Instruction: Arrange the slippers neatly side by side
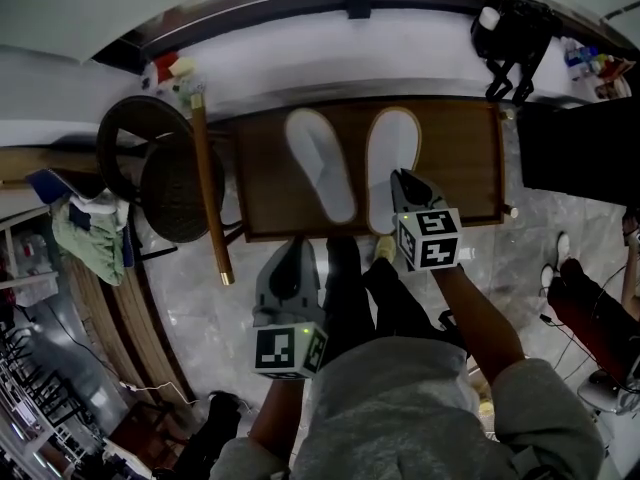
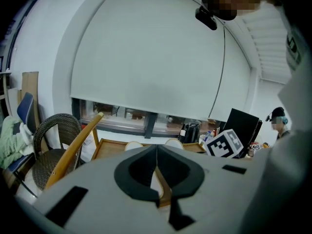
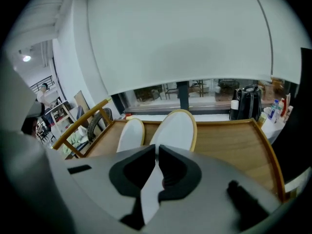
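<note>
Quick heads up on what could go sideways. Your right claw (image 1: 403,178) is pinched all but shut and hangs over the near end of the right slipper (image 1: 392,148). I can't see anything actually clamped in it, just white slipper showing under the tips. Your left claw (image 1: 292,246) is closed too, empty, parked just off the near edge of the table (image 1: 470,158).

Both slippers are on the table. The left slipper (image 1: 322,163) lies slanted though, toe swung far-left and heel almost meeting its partner's.

My worry is that if you nudge with a closed claw, these soft flat things will probably spin or skid instead of going straight. A shove on the right one could knock the left heel further out of line. Dragging toward yourself risks tipping a heel over the near edge.

Room-wise you're fine, with lots of bare wood right of the pair and a bit on the left. There's a raised rim along the far and right sides, so mind the claw catching it. The wicker chair (image 1: 165,173) crowds the left end. The black bag (image 1: 515,28) sits far right, well apart.
</note>
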Demonstrator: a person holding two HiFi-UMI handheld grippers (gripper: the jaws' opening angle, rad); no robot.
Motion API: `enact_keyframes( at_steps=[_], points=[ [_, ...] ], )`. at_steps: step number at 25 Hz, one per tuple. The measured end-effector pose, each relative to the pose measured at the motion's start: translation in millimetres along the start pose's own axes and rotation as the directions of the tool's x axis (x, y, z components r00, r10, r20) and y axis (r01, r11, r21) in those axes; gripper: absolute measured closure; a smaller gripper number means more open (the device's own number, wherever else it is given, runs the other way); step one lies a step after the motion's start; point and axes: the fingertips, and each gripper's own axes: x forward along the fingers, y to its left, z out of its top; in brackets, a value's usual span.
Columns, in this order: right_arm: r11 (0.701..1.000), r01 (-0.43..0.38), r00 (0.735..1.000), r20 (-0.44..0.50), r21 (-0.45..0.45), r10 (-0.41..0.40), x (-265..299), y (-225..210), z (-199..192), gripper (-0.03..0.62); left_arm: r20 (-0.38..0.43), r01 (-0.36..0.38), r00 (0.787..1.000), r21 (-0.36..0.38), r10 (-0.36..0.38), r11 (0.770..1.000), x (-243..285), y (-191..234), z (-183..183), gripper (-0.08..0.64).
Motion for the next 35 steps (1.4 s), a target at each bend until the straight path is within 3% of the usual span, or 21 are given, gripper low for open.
enact_keyframes(
  at_steps=[10,17,21,27,31,35],
  points=[
    [0.999,-0.028,0.995,-0.097,-0.039,0.024,43.4,7.6,-12.7,0.552,-0.019,-0.018,1.0,-0.026,0.017,1.0,5.7,20.9,-2.0,0.543],
    [0.995,0.018,0.994,-0.109,-0.094,-0.029,51.0,5.2,-15.0,0.542,-0.024,-0.013,1.0,-0.023,0.012,1.0,12.1,27.7,-0.1,0.543],
    [0.994,0.016,0.997,-0.077,-0.106,-0.024,43.0,8.2,-6.3,0.459,-0.027,-0.013,1.0,-0.025,0.012,1.0,14.2,30.9,0.5,0.543],
    [0.988,0.056,0.998,0.042,-0.143,-0.05,20.7,19.9,27.2,0.453,-0.034,-0.02,0.999,-0.03,0.019,0.999,13.1,34.5,0.6,0.543],
    [0.969,0.007,0.996,0.087,-0.248,0.015,17.3,57.8,43.7,0.453,-0.035,-0.026,0.999,-0.037,0.024,0.999,10.6,37.3,0.6,0.543],
    [0.954,-0.105,0.993,0.028,-0.281,0.118,35.8,97.2,33.8,0.453,-0.036,-0.041,0.999,-0.05,0.039,0.998,7.4,45.9,0.4,0.543]
  ],
)
